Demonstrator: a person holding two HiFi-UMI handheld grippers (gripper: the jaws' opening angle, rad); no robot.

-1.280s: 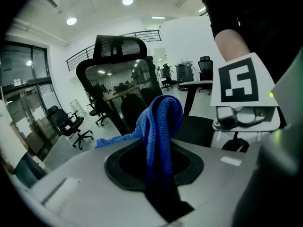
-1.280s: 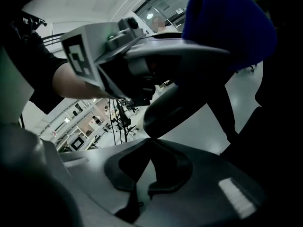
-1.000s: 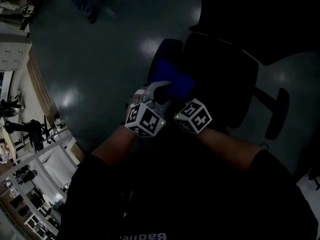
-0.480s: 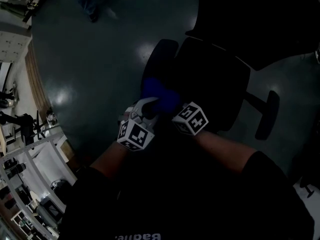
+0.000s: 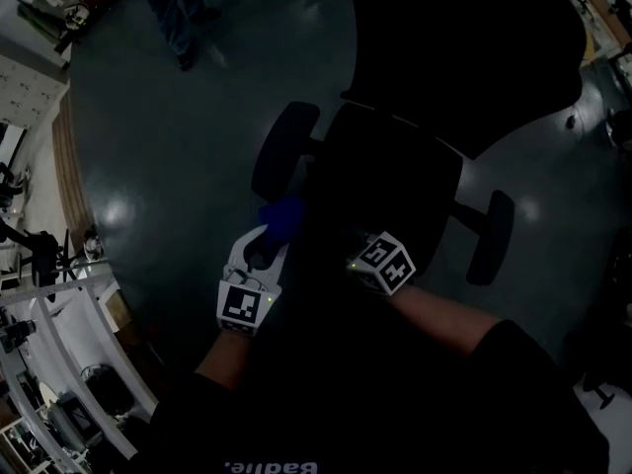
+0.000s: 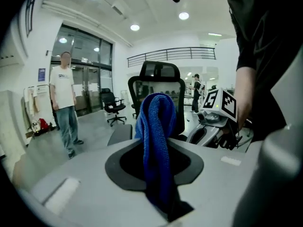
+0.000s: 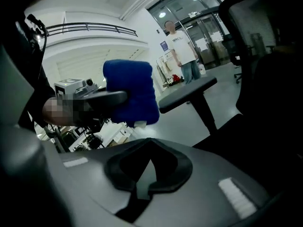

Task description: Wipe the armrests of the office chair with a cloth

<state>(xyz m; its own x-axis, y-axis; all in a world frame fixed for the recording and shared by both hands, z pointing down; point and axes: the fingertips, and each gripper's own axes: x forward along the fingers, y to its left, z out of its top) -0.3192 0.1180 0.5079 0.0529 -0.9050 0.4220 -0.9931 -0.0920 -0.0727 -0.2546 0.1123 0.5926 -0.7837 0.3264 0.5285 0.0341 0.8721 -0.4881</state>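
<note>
Left gripper: your jaws are clamped on the blue cloth, which stands up out of them in a folded bunch
Right gripper: jaws drawn together with nothing between them; it hangs low centre of the head view, over the front of the office chair
Near armrest: up-frame from the cloth, close but not touching; its long axis runs up the frame, tilted slightly right
Far armrest: right of frame, across the seat, well apart from the cloth
Turning point: your left gripper is the nearer one, so I judge the cloth should go forward and up-frame onto the near pad, then stroke along its length
</note>
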